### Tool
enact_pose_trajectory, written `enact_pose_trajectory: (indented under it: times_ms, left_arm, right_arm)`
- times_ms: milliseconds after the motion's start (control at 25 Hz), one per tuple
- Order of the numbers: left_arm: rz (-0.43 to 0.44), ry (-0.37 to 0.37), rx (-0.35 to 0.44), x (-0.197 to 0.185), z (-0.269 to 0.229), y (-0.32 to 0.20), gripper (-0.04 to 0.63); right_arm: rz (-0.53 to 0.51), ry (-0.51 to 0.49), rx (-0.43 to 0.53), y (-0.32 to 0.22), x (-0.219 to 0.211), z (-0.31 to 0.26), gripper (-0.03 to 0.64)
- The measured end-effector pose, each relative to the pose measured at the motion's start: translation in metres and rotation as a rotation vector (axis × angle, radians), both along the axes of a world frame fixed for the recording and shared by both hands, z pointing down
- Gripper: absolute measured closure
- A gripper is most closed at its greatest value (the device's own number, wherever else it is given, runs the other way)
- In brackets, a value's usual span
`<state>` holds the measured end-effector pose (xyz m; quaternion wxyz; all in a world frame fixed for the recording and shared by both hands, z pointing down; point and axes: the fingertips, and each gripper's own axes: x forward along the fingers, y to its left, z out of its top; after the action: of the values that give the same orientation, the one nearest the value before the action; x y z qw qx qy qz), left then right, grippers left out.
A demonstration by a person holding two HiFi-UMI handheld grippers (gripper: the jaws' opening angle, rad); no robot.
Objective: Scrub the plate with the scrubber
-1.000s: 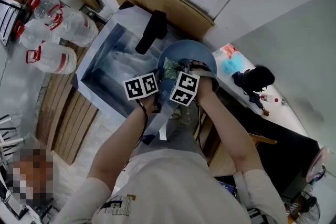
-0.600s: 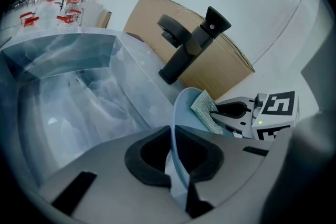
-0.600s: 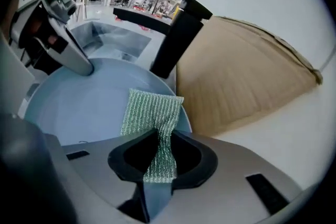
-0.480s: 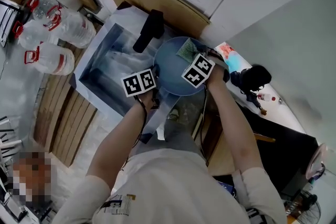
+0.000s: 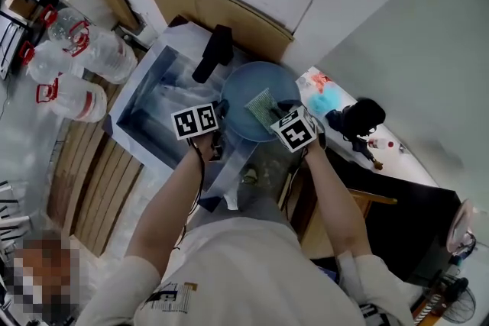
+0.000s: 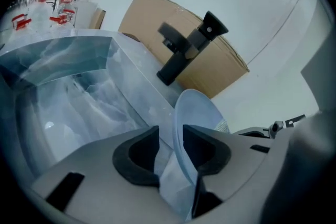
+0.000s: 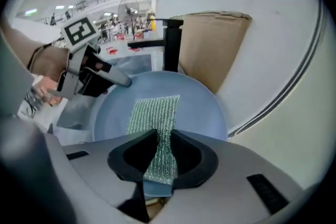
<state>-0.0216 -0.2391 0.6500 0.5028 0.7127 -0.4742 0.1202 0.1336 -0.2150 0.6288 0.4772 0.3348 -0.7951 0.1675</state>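
At the right edge of the sink (image 5: 145,99), just beside the black tap (image 5: 214,53), the blue plate (image 5: 252,80) shows its face toward the person and the right gripper (image 7: 164,136). That gripper is clenched on the near end of the green mesh scrubber (image 7: 155,110). The strip's long axis runs straight out from the jaws, and its far part lies flat on the plate's face, near the middle.

The left gripper (image 6: 170,136) sits at the plate's left rim. Its jaws have just been opening. The rim stands between the pads, close to the right-hand one with a gap on the other side, so this grasp is released. What bears the plate cannot be made out.

The coming stroke probably turns on the scrubber's axis. The plate's face lies directly ahead of the right gripper, so a push along the strip carries it toward the far rim. With the rim loose, a firm push may shift the plate. The left gripper is the nearer one to steady it.
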Motion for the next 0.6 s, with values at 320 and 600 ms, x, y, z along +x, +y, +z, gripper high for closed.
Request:
enact_pose_trajectory:
  times_ms: [320,600]
  left_arm:
    - [0.072,-0.073,0.205,-0.029,-0.083,0.018,0.487]
    - [0.080,-0.138,0.439,-0.067,-0.182,0.029,0.532]
  right_arm:
    - [0.164,-0.353,0.140,0.020,-0.041,-0.094,0.533]
    - [0.192,-0.472,0.375,0.026,-0.060,-0.191,0.546]
